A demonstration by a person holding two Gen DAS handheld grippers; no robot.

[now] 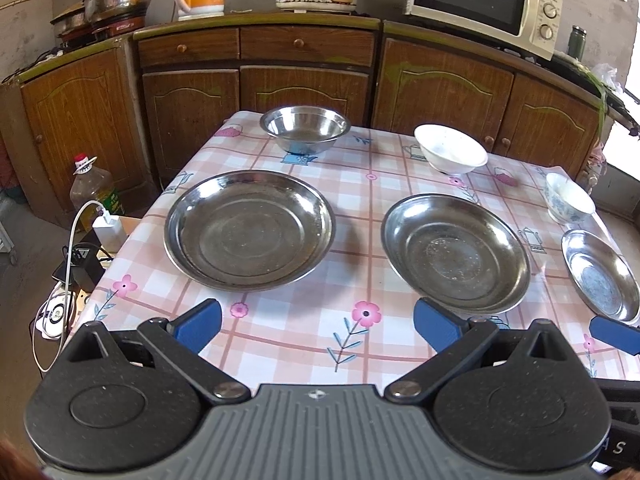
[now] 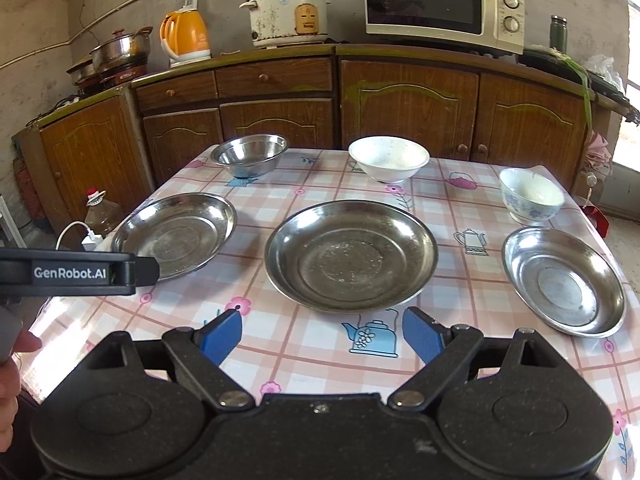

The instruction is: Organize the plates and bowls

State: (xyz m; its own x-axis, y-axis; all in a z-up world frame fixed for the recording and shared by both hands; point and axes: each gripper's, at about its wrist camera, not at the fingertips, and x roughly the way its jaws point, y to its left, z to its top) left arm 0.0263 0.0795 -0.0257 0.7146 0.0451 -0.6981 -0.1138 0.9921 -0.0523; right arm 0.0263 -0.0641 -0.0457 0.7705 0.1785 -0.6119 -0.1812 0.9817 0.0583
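Three steel plates lie in a row on the checked tablecloth: a large plate (image 1: 249, 230) (image 2: 176, 234) on the left, a middle plate (image 1: 456, 254) (image 2: 352, 256), and a small plate (image 1: 600, 276) (image 2: 564, 282) on the right. Behind them stand a steel bowl (image 1: 305, 128) (image 2: 250, 155), a white bowl (image 1: 450, 148) (image 2: 389, 159) and a blue-patterned bowl (image 1: 568, 198) (image 2: 531, 195). My left gripper (image 1: 318, 326) hangs open over the near edge, holding nothing. My right gripper (image 2: 322, 336) is open too, just short of the middle plate.
The table (image 2: 304, 364) has a pink checked cloth. Wooden cabinets (image 2: 408, 108) run behind it, carrying a microwave (image 2: 444, 2), rice cooker (image 2: 288, 14), orange kettle (image 2: 185, 38) and pots. An oil bottle (image 1: 92, 192), charger and cables sit left of the table. A hand (image 2: 12, 368) shows at the left edge.
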